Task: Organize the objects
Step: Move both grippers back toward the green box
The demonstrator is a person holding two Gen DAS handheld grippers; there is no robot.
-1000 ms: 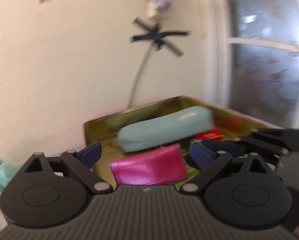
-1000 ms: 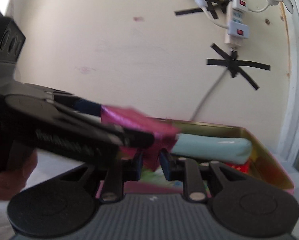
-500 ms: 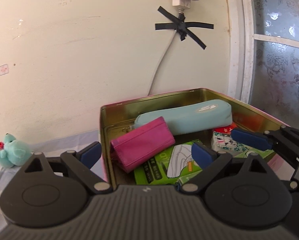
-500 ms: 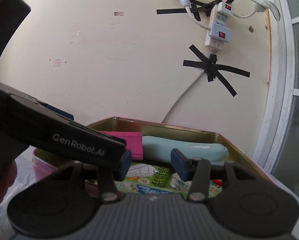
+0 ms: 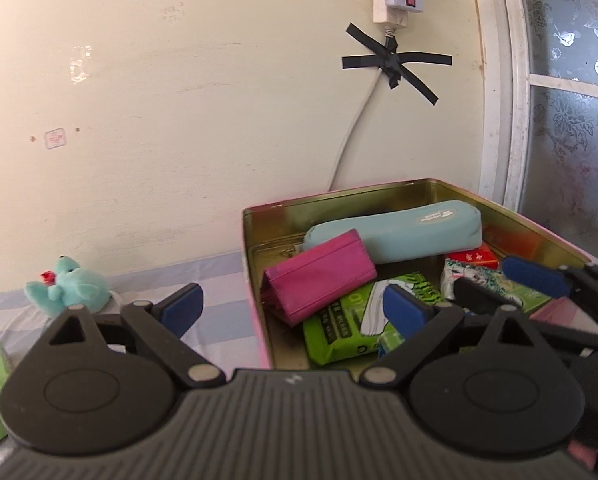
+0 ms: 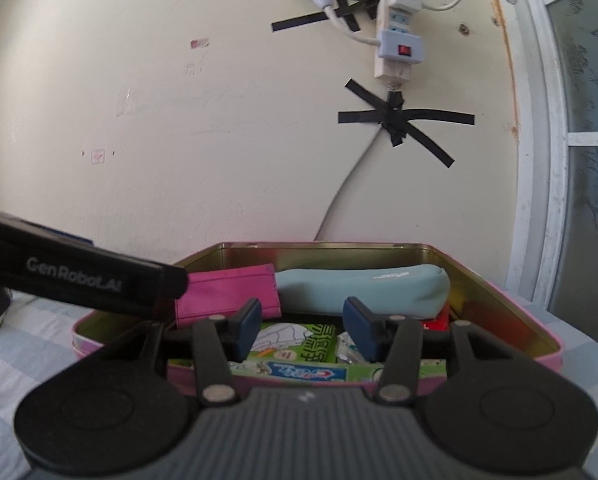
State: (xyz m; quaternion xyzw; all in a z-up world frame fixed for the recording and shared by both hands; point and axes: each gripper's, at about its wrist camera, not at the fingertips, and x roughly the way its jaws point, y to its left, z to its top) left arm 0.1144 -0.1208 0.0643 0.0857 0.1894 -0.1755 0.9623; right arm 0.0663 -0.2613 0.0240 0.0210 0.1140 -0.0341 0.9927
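Both grippers empty, jaws parted.

I hold the left gripper with its jaws spread wide and nothing between its blue pads. My right gripper has its jaws partly apart, gripping nothing. The left gripper's black finger crosses the right wrist view at the left.

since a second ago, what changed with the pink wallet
The right hand-held gripper let go of the pink wallet, which dropped into the tin against the blue pencil case. The left hand-held gripper stayed open and empty.
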